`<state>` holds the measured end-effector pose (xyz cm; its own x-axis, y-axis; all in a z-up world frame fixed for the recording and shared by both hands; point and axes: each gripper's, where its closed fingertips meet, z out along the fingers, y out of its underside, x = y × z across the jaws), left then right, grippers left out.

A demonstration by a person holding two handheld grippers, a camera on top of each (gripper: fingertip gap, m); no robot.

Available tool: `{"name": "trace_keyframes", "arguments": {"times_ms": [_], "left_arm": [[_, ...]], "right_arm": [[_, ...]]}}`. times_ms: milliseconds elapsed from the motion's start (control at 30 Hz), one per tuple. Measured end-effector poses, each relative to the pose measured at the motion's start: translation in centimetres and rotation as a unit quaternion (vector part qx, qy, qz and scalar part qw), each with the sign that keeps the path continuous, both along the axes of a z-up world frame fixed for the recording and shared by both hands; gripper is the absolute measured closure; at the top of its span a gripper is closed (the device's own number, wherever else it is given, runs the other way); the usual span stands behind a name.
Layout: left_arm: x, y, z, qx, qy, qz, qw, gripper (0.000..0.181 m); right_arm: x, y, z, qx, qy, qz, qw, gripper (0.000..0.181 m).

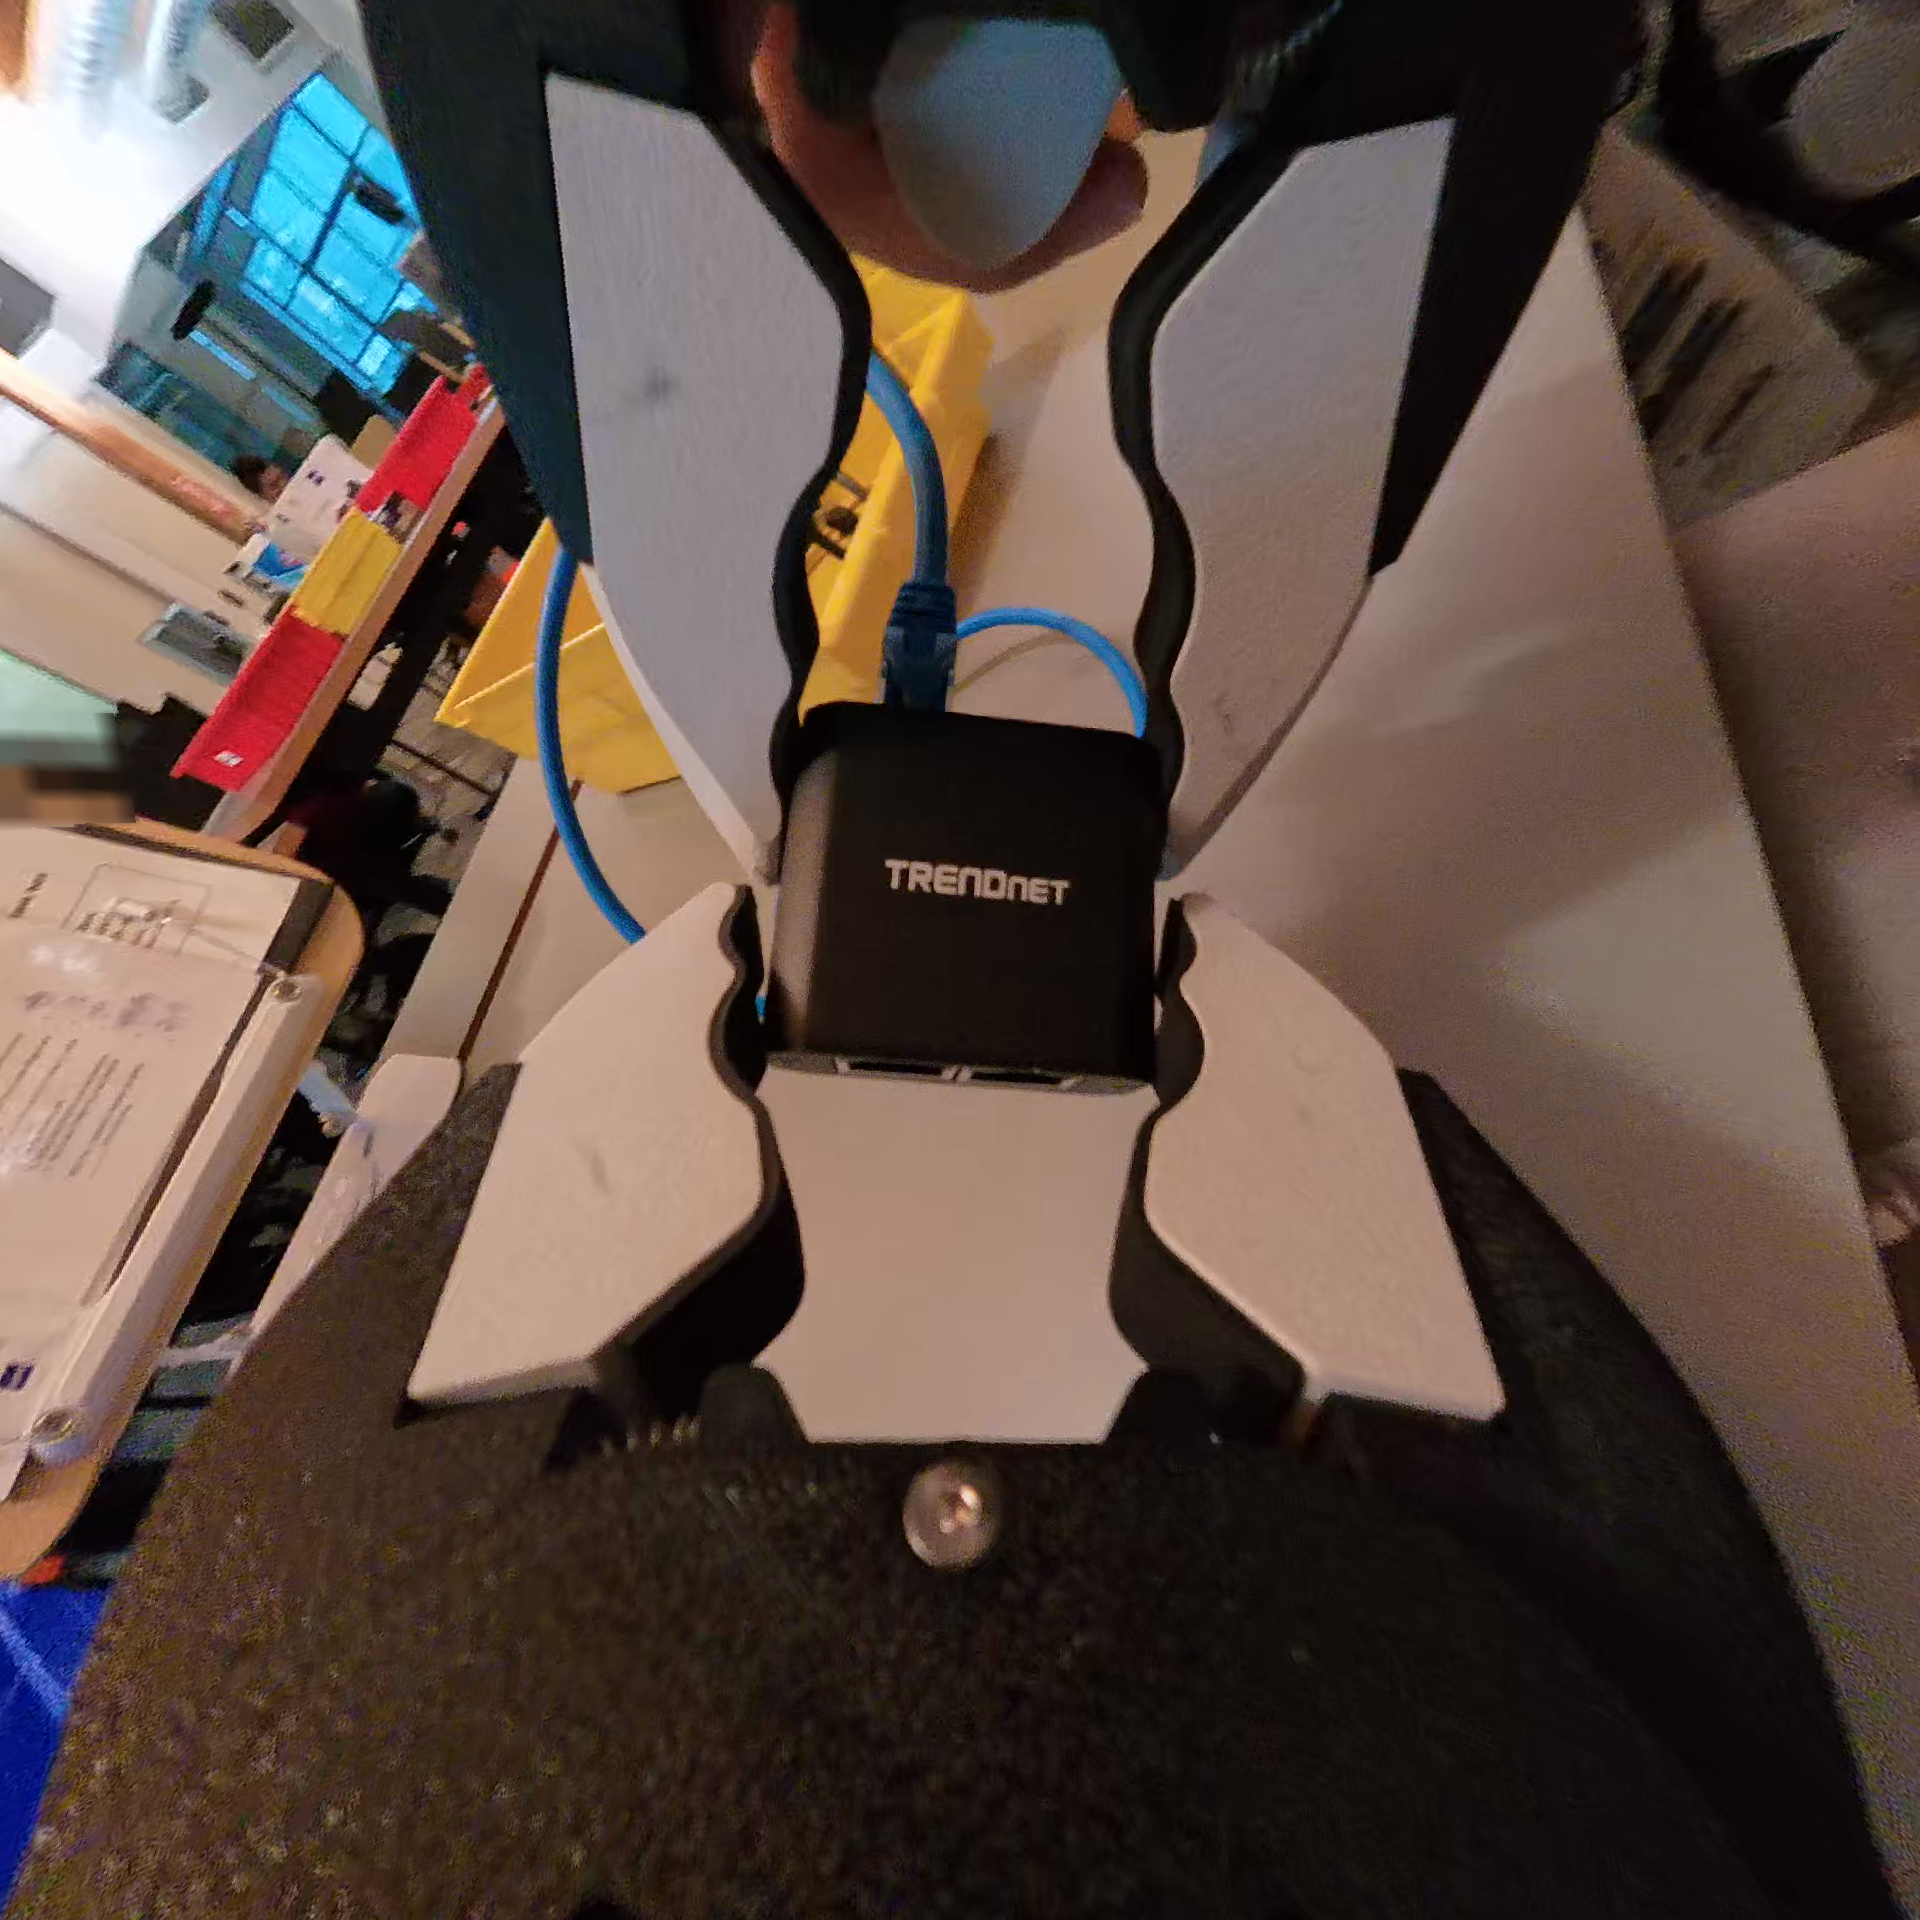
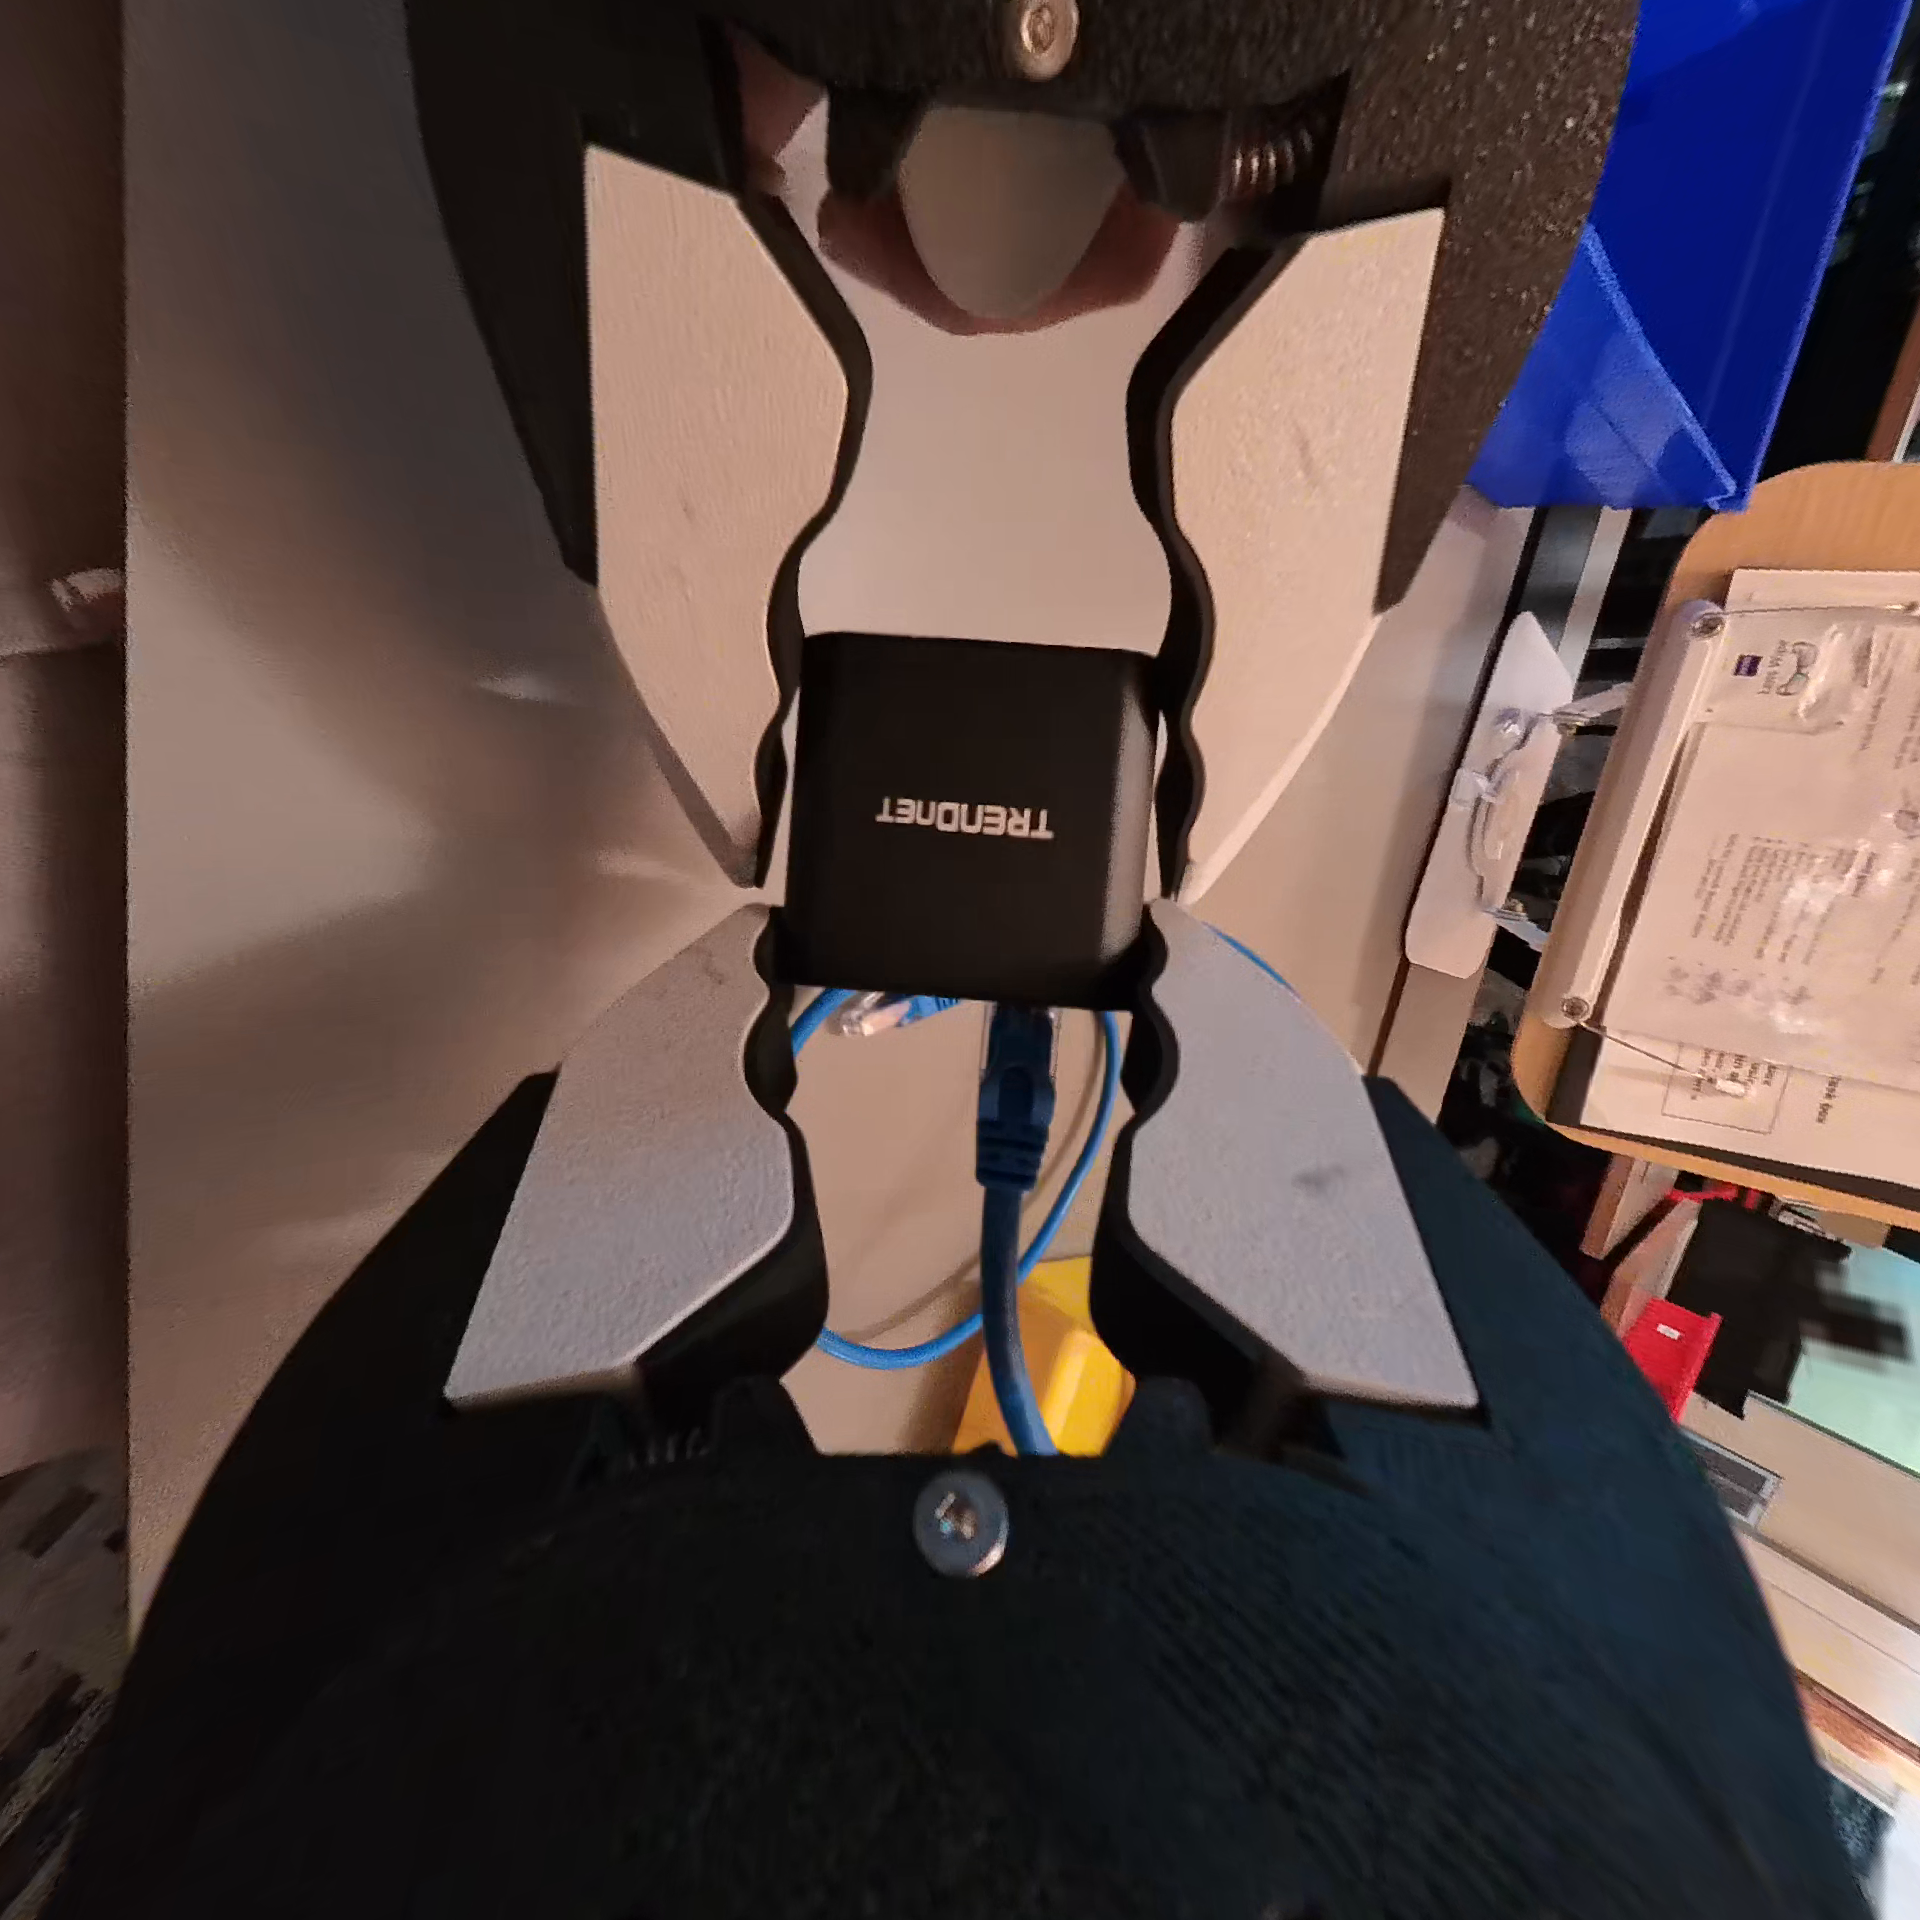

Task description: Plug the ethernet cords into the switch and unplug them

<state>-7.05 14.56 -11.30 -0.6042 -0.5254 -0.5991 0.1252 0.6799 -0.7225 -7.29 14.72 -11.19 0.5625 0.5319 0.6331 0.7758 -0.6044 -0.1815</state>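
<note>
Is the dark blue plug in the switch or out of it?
In. The dark blue plug meets the black switch; a clear plug lies loose beside it.

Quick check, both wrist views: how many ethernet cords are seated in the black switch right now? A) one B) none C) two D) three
A: the dark blue plug sits in a port of the switch, while the light blue cord's clear connector lies loose beside it; both the left gripper and the right gripper flank the switch at opposite ends.

both tongs, left (image 1: 961, 977) and right (image 2: 961, 961), face each other, clamped.
</note>
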Motion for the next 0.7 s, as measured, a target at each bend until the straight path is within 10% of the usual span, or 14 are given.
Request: {"name": "trace_keyframes", "arguments": {"times_ms": [33,200,300,433,567,700], "left_arm": [[0.1,-0.1,0.1,-0.009,-0.003,0.002,1.0,0.109],[0.8,1.8,2.1,-0.109,-0.016,0.04,0.993,0.109],[1.2,4.3,3.4,-0.178,-0.026,0.071,0.981,0.109],[1.0,6.0,4.9,-0.208,-0.051,0.085,0.973,0.109],[0.7,5.3,5.0,-0.158,-0.066,0.08,0.982,0.109],[0.3,4.0,5.2,-0.129,-0.077,0.056,0.987,0.109]], "right_arm": [[0.2,-0.1,0.1,0.002,0.0,-0.006,1.0,0.119],[2.4,0.0,4.0,0.153,0.015,-0.069,0.986,0.12],[2.3,0.5,7.5,0.305,0.189,-0.135,0.924,0.121],[3.0,1.9,7.1,0.396,0.54,-0.221,0.709,0.125],[0.3,4.4,3.7,0.277,0.803,-0.174,0.499,0.125],[-1.1,5.6,4.0,0.258,0.873,-0.113,0.397,0.128]]}}
